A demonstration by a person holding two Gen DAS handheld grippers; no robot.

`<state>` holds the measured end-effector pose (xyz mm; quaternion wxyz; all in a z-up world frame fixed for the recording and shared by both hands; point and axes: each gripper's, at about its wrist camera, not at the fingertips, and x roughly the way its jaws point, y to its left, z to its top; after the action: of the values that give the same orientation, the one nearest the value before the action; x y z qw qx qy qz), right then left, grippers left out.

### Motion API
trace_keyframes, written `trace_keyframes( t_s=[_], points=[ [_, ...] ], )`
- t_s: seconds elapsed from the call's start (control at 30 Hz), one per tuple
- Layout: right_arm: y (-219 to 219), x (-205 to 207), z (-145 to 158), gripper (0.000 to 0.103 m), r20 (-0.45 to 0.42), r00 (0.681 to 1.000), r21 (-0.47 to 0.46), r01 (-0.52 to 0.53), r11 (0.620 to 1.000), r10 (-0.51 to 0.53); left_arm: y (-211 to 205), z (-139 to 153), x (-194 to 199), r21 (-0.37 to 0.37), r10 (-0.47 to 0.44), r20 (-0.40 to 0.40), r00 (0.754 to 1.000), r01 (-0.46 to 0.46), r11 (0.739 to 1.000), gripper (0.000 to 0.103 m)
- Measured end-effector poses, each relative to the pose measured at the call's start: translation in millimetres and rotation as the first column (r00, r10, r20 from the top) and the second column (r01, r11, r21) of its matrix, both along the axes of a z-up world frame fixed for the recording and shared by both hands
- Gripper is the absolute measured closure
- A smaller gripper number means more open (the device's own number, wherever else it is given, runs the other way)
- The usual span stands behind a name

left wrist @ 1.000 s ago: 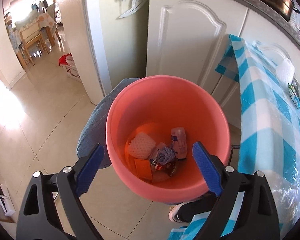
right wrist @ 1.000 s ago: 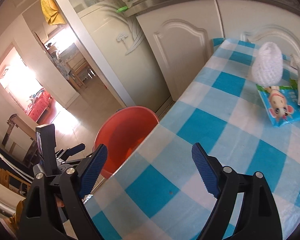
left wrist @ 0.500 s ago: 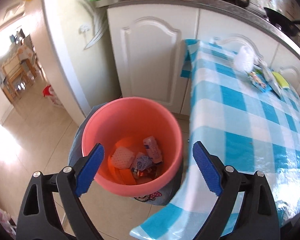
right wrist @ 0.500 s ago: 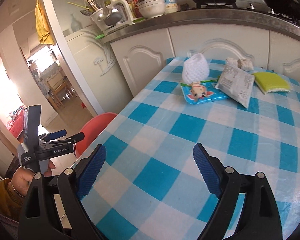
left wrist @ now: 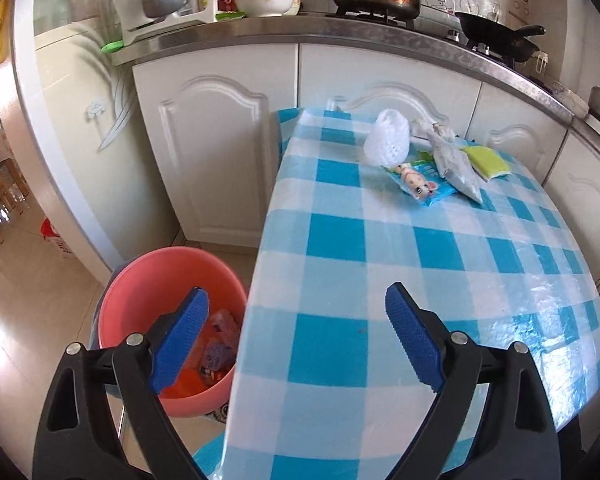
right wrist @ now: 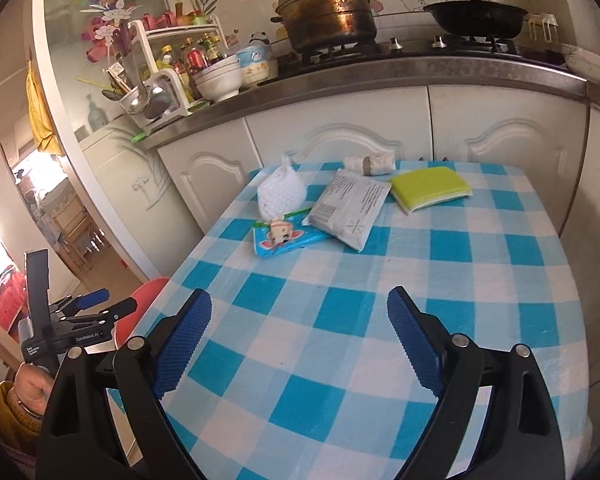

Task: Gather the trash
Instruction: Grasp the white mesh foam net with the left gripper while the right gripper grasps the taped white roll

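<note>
Currently both grippers hover over the checked desk point(right wrist: 480, 240), nothing between either's jaws: the left gripper point(left wrist: 296, 336) stands wide, the right gripper point(right wrist: 300, 340) is opening. Trash clusters beyond the blue wrapper point(right wrist: 286, 238); the pink bin point(left wrist: 140, 276) sits beside the desk. Overlapping packets risk a double grab or slipping.

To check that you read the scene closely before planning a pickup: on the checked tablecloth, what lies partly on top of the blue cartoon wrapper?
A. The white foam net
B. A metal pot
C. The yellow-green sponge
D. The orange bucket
A: in the right wrist view the white foam net rests on the far edge of the blue cartoon wrapper, while the yellow-green sponge lies apart, farther right.
</note>
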<state>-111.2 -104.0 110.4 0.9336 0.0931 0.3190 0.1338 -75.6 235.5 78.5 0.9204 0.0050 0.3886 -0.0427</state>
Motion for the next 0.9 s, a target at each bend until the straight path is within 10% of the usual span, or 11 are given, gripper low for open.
trace_keyframes(
  t_s=[0.53,0.9],
  points=[
    [-46,176,-21,0.011,-0.075,0.997,0.098,-0.001,0.995,0.009,-92,1,127,-0.066,-0.182,0.056,0.982,0.185,0.98,0.012],
    [-21,315,-46,0.011,-0.075,0.996,-0.105,-0.047,0.993,0.039,-117,-33,220,-0.1,-0.177,-0.026,0.984,0.174,0.98,0.013]
  ],
)
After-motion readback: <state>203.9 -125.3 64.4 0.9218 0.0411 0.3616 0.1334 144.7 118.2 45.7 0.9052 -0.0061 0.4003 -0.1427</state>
